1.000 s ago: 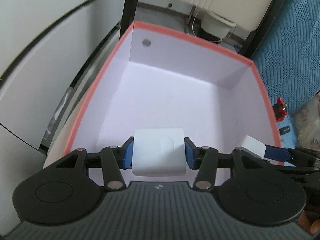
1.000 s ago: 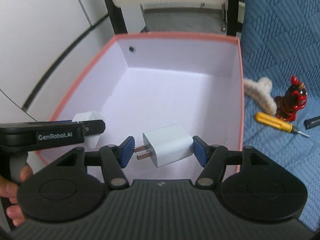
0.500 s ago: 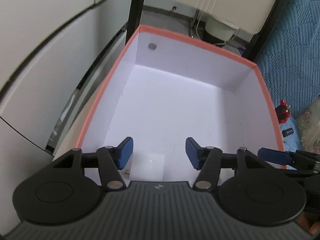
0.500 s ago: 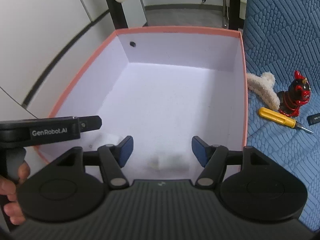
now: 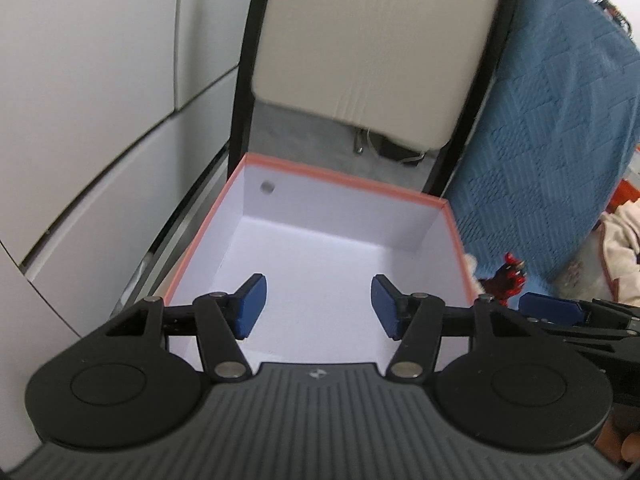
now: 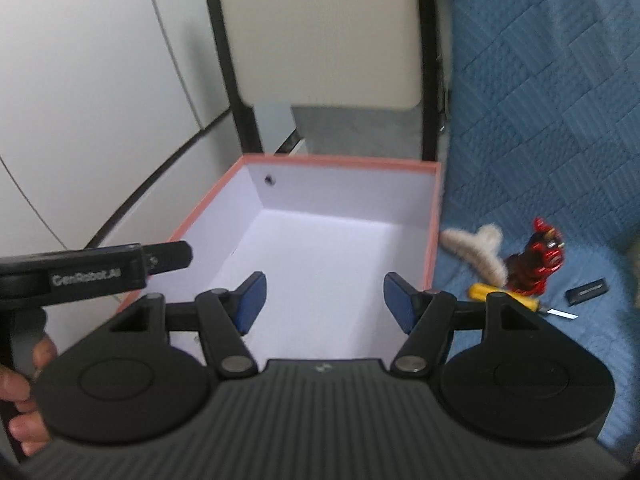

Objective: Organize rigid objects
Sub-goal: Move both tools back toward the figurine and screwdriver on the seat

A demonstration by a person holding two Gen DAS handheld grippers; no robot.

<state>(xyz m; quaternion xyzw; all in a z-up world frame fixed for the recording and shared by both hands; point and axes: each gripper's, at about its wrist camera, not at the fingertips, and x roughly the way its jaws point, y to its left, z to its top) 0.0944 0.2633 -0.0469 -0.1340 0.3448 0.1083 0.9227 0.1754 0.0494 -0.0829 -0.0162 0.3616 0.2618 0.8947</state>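
A pink-rimmed box (image 5: 340, 178) with white inner walls lies below both grippers; the part of its floor that shows is bare. My left gripper (image 5: 319, 306) hangs open above its near end with nothing between the blue pads. My right gripper (image 6: 326, 302) is open and empty too, over the same box (image 6: 340, 159). The two white chargers are out of sight. A blue pad of the right gripper (image 5: 552, 308) shows at the right of the left wrist view. One finger of the left gripper (image 6: 168, 256) reaches in from the left of the right wrist view.
On the blue quilt (image 6: 540, 140) right of the box lie a red figurine (image 6: 538, 264), a yellow screwdriver (image 6: 500, 296), a furry hair claw (image 6: 476, 248) and a small black item (image 6: 588, 290). A pale chair back (image 5: 372, 48) stands behind. A hand (image 6: 20, 400) grips the left tool.
Both grippers let go of their white chargers, which dropped into the box. Both then rose and tipped up, so the box looks smaller and the chargers have left view.
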